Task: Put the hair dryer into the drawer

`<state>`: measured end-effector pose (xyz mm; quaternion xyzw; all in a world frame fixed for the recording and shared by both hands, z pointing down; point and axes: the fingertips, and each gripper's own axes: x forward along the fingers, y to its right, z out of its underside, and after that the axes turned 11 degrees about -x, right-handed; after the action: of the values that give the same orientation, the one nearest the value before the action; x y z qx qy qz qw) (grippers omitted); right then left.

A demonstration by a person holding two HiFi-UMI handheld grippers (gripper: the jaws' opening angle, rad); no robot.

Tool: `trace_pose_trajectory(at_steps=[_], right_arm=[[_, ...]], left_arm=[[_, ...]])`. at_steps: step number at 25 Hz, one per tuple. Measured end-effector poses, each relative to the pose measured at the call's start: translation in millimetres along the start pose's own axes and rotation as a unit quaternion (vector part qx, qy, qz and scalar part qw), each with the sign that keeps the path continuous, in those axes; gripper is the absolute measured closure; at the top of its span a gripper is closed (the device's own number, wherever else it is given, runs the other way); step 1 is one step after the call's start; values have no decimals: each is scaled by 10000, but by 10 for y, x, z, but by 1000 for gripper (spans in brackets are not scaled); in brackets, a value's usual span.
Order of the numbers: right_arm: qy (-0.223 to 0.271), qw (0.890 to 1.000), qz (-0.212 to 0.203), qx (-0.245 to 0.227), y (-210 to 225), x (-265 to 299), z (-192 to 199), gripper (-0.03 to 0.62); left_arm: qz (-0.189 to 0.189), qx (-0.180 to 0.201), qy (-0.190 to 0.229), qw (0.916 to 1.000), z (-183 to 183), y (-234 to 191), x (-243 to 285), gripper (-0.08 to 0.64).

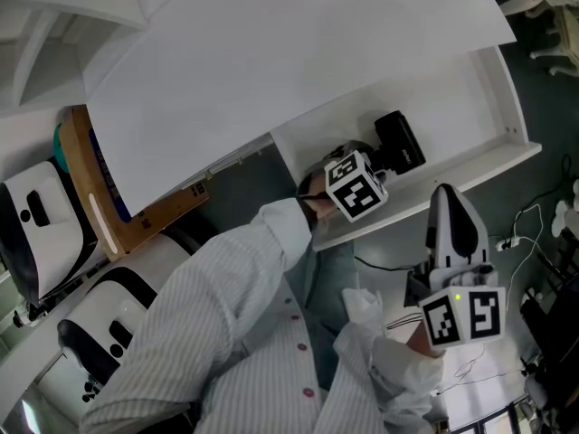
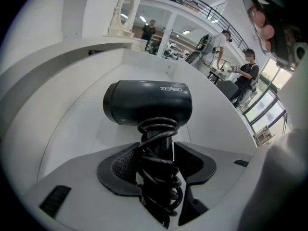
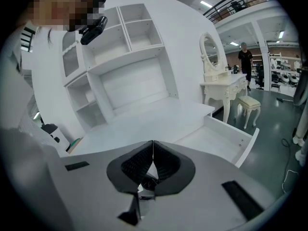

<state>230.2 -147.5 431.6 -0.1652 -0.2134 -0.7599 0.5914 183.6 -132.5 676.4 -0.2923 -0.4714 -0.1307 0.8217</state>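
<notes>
My left gripper (image 2: 159, 160) clamps the hair dryer (image 2: 147, 102) by its handle, over the coiled cord (image 2: 161, 182) so nothing trails, with the head low inside the open drawer (image 1: 452, 98). My right gripper (image 3: 153, 154) hangs near me, jaws together and empty, clear of the drawer

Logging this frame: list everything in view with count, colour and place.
hair dryer: one, black, within the open drawer, cord wound round its handle
drawer: one, white, pulled open under the desk
desk: one, white, above the drawer
wooden board: one, brown, at the desk's left end
white-and-black devices: two, left of the desk
shelf unit: one, white, behind the desk
dressing table: one, white, with mirror, far right
sleeve: one, striped white, low in the head view
left gripper: grey, shut on the hair dryer's handle
right gripper: grey, shut, empty
</notes>
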Motion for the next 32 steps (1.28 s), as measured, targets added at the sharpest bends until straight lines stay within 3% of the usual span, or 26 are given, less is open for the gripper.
trace_pose_trajectory(at_steps=[21, 32], right_arm=[[-53, 10000, -66, 22, 33, 33, 22, 581], [-6, 9999, -125, -33, -5, 4, -40, 581]], left_arm=[[99, -14, -188, 9998, 19, 30, 65, 294], [96, 138, 120, 9998, -156, 95, -127, 290]])
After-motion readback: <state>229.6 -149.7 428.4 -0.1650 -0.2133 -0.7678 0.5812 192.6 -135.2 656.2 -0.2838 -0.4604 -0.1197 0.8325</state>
